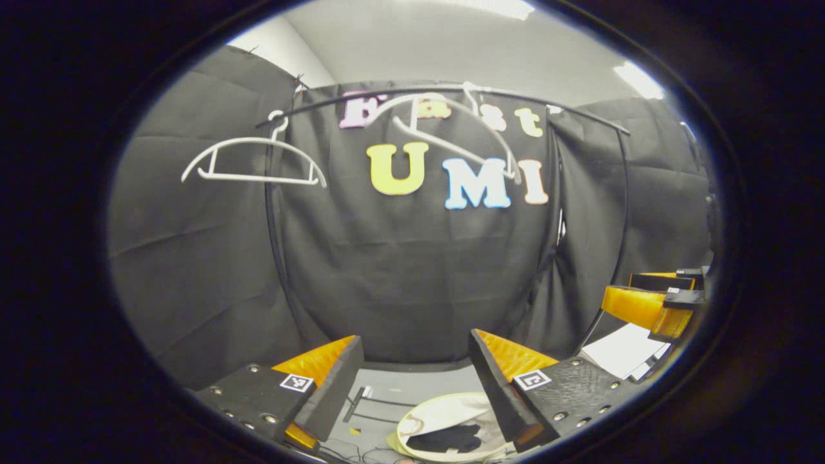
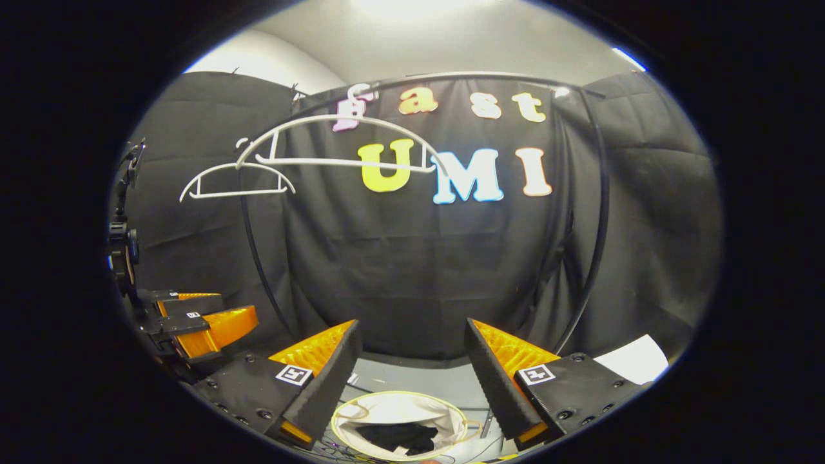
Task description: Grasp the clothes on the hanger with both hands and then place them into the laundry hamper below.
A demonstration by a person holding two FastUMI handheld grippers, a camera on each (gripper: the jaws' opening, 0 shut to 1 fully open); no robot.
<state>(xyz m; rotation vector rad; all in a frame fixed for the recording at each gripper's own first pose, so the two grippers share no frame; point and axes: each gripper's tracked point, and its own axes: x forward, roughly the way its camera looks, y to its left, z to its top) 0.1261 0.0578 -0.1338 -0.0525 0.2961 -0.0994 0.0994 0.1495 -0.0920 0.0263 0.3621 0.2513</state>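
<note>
Two bare white hangers (image 1: pixel 254 161) (image 1: pixel 451 129) hang on the black rail (image 1: pixel 451 90); in the right gripper view they are the hangers (image 2: pixel 235 180) (image 2: pixel 341 145). Below stands the round laundry hamper (image 1: pixel 412 422), pale-rimmed, with a dark garment (image 1: pixel 448 438) lying inside; the hamper (image 2: pixel 345 412) and the garment (image 2: pixel 396 437) also show in the right gripper view. My left gripper (image 1: pixel 416 393) is open above the hamper, nothing between its fingers. My right gripper (image 2: pixel 409 393) is open too, also above the hamper. Each gripper appears at the other view's edge: the right gripper (image 1: pixel 657 306), the left gripper (image 2: pixel 193 322).
The rail's curved black uprights (image 2: pixel 596 212) frame the black cloth wall. A white sheet (image 2: pixel 635 361) lies on the grey floor at the right. Cables (image 1: pixel 374 403) trail on the floor beside the hamper.
</note>
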